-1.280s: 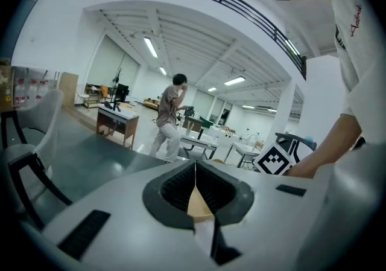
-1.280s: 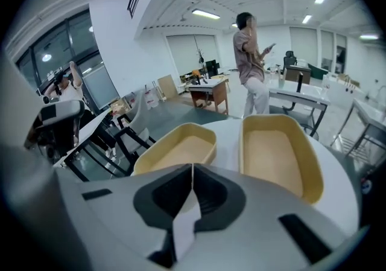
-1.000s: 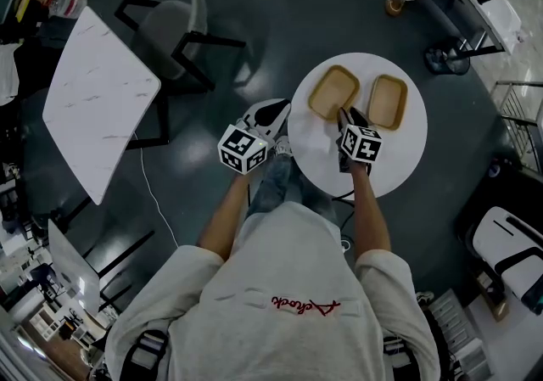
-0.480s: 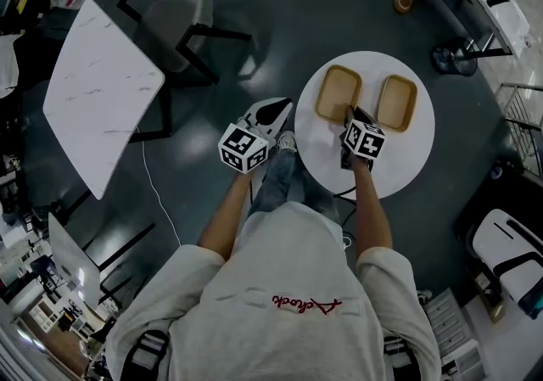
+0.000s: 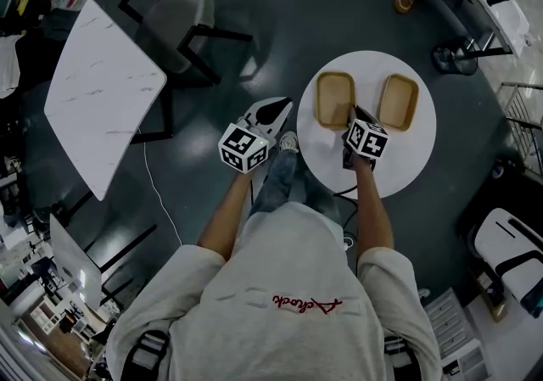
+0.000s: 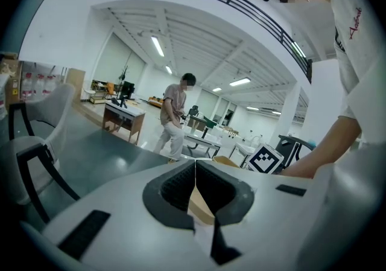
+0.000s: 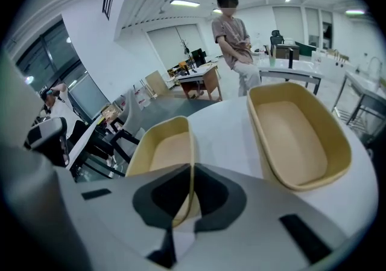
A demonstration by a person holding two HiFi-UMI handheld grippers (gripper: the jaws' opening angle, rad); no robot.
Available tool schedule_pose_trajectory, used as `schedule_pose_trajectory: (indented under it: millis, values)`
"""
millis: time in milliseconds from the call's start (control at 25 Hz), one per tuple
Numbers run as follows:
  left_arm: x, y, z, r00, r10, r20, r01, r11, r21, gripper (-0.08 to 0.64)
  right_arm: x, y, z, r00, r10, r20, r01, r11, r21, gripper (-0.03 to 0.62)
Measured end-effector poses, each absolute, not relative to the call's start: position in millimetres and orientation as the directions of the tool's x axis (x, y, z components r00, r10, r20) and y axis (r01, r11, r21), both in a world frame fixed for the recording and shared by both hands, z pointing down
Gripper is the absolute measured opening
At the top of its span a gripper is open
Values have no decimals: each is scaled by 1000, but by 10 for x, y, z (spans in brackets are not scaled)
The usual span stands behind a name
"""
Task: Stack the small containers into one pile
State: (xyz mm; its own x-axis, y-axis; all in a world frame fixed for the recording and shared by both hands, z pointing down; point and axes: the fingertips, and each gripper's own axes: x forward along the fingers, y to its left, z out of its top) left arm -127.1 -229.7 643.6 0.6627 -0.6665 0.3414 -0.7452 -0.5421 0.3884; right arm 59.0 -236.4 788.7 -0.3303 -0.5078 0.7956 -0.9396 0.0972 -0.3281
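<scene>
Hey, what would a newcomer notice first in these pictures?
Two tan tubs, the left container and the right container, sit side by side, apart, on the small round white table. The right gripper has its jaws closing on the left container's right wall. The left gripper hangs off the table's left side, jaws together, empty.

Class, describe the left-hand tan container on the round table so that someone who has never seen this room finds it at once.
On the dark floor stands a round white table with two shallow tan rounded-rectangle containers side by side. Take the left container. Unlike the right container, its rim sits between the right gripper's closing jaws.
</scene>
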Motion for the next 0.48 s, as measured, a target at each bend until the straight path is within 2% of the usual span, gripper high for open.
schedule_pose_trajectory:
  millis: [480]
  values:
    - [-1107, -2295, 6199, 678, -665, 314, -733, -575, 364, 12, 650, -2534, 7438, -341, -602, 722, -931, 109, -349, 32]
